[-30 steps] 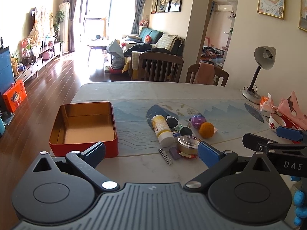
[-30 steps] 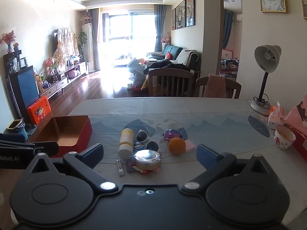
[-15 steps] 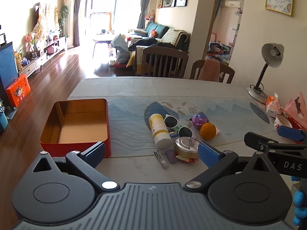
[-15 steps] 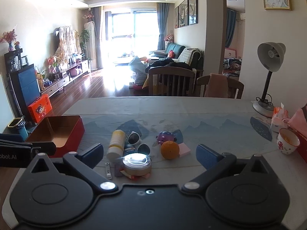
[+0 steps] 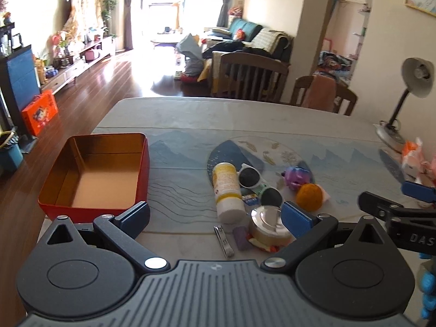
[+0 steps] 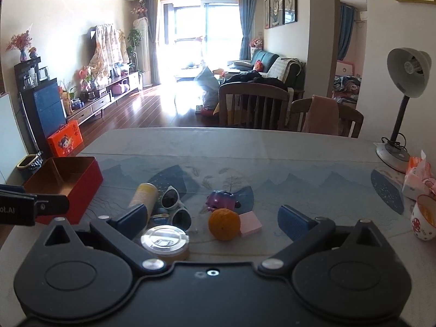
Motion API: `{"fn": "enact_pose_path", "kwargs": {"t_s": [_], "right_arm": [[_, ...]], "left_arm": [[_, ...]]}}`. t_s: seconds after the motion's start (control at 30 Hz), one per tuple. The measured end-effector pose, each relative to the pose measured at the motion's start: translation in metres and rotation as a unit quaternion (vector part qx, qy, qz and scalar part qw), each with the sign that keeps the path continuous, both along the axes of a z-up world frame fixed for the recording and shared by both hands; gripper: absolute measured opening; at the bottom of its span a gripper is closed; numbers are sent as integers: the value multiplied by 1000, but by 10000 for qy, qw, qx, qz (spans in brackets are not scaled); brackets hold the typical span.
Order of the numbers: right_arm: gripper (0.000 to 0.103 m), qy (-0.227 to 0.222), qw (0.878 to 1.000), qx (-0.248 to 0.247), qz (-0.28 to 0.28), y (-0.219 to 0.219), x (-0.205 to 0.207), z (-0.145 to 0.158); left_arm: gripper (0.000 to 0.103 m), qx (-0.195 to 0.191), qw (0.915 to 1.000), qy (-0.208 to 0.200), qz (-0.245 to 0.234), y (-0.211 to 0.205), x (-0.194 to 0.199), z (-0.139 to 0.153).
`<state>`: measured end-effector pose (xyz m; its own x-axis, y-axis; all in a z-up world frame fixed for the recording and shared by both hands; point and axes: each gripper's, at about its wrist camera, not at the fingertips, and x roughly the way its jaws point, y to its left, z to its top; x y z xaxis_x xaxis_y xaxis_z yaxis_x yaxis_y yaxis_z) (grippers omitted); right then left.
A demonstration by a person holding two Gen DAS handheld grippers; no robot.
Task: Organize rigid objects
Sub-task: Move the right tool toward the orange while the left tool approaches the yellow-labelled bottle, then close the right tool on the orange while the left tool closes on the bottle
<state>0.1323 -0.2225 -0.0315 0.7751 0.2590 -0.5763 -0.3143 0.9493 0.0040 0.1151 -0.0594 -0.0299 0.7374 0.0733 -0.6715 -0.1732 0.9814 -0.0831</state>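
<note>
An open red tin box [image 5: 95, 174] [image 6: 64, 184] stands on the table at the left. A heap of small objects lies in the middle: a yellow-white bottle [image 5: 227, 192] [image 6: 144, 194], white sunglasses [image 5: 259, 185] [image 6: 175, 208], a round metal-lidded tin [image 5: 268, 223] [image 6: 164, 242], a nail clipper [image 5: 224, 241], a purple toy [image 5: 297, 177] [image 6: 220, 200], an orange ball [image 5: 309, 196] [image 6: 224, 224] and a pink block [image 6: 250, 223]. My left gripper [image 5: 215, 216] is open and empty, just before the heap. My right gripper [image 6: 212, 219] is open and empty, with the orange ball between its fingers' line of sight.
A desk lamp [image 6: 403, 103], a tissue pack [image 6: 417, 174] and a patterned cup [image 6: 425, 220] stand at the table's right edge. Wooden chairs [image 6: 253, 106] stand behind the far edge. The right gripper shows at the right of the left wrist view [image 5: 397, 212].
Both grippers have moved forward toward the heap, which now looks larger and nearer. The right gripper has shifted right, so the orange ball is now centred. Both stay open.
</note>
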Motion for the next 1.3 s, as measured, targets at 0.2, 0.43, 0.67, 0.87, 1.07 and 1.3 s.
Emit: {"fn": "enact_pose_path", "kwargs": {"t_s": [0.2, 0.43, 0.67, 0.87, 1.07, 1.3], "right_arm": [[96, 149, 9996, -175, 175, -13, 29, -17], [91, 331, 9977, -406, 421, -22, 55, -37], [86, 507, 9943, -628, 701, -18, 78, -55], [83, 724, 9915, -671, 843, -14, 95, -69], [82, 889, 9883, -719, 1009, -7, 106, -79], [74, 1056, 9845, -781, 1159, -1, 112, -92]], "left_arm": [[103, 259, 9996, 108, -74, -13, 35, -13], [103, 205, 9991, 361, -88, -18, 80, -31], [103, 265, 9966, 761, 168, -7, 117, -61], [103, 303, 9941, 1018, 218, 1, 140, -89], [102, 410, 9917, 1197, 241, -2, 155, -101], [97, 499, 9893, 1359, 205, -6, 171, -112]]}}
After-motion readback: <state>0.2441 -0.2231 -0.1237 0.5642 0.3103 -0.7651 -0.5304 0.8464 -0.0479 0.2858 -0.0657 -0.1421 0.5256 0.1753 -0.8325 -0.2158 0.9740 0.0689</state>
